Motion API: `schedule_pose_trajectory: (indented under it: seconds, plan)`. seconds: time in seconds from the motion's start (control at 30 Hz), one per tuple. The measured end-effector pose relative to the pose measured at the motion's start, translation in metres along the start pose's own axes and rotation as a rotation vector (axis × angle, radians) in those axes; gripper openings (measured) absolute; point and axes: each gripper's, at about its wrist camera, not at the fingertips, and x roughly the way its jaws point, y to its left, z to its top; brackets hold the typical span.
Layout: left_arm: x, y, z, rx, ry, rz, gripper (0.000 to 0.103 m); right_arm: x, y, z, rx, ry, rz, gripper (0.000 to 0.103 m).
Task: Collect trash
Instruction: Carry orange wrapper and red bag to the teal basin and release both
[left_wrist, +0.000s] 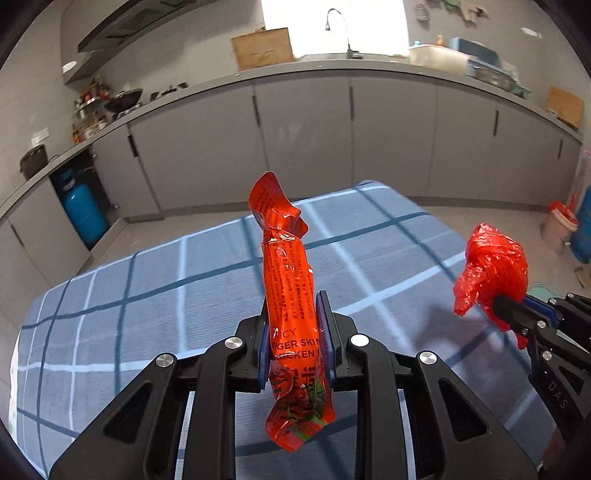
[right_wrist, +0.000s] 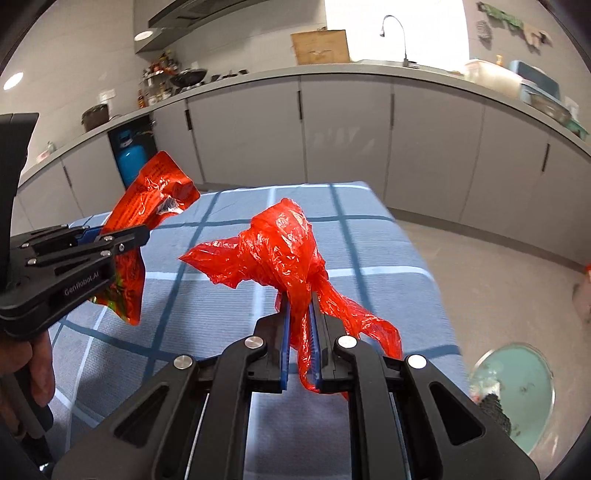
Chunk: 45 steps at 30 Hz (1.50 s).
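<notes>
Left tongs (left_wrist: 297, 341), at lower centre of the left wrist view, were clamped on an orange snack wrapper (left_wrist: 286, 280) standing upright above the blue checked counter (left_wrist: 147, 280). Right tongs (right_wrist: 298, 332) were clamped on the neck of a crumpled red plastic bag (right_wrist: 282, 243). A teal bin (right_wrist: 517, 384) lay at lower right. Risk: the thin, slippery film could slide from either grip during carrying and fall short of the bin.

Both views are bright, lit mainly by a blown-out white window (left_wrist: 332, 26) at top centre. Fisheye distortion curves the long grey kitchen counter (left_wrist: 369, 72); corners are vignetted black. Lower-right edges are softly blurred.
</notes>
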Motion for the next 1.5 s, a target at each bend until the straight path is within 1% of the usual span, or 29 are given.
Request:
schedule_pose_trajectory:
  seconds: [0.17, 0.4, 0.47, 0.83, 1.07, 1.27, 1.5]
  plan:
    - [-0.007, -0.033, 0.008, 0.046, -0.018, -0.042, 0.023, -0.019, -0.023, -0.002, 0.033, -0.021, -0.038, 0.011]
    - [-0.015, -0.077, 0.017, 0.105, -0.047, -0.104, 0.023, -0.045, -0.066, -0.01, 0.091, -0.047, -0.114, 0.011]
    - [-0.016, -0.089, 0.017, 0.124, -0.051, -0.116, 0.023, -0.05, -0.079, -0.014, 0.11, -0.049, -0.136, 0.011]
    - [-0.024, -0.156, 0.02, 0.216, -0.067, -0.209, 0.023, -0.074, -0.124, -0.028, 0.184, -0.072, -0.215, 0.011]
    - [-0.03, -0.199, 0.022, 0.264, -0.08, -0.279, 0.023, -0.088, -0.154, -0.037, 0.228, -0.079, -0.267, 0.011]
    - [-0.029, -0.236, 0.018, 0.312, -0.074, -0.333, 0.023, -0.096, -0.186, -0.049, 0.272, -0.073, -0.316, 0.011]
    - [-0.014, -0.274, 0.011, 0.354, -0.035, -0.398, 0.023, -0.09, -0.219, -0.062, 0.32, -0.052, -0.356, 0.011]
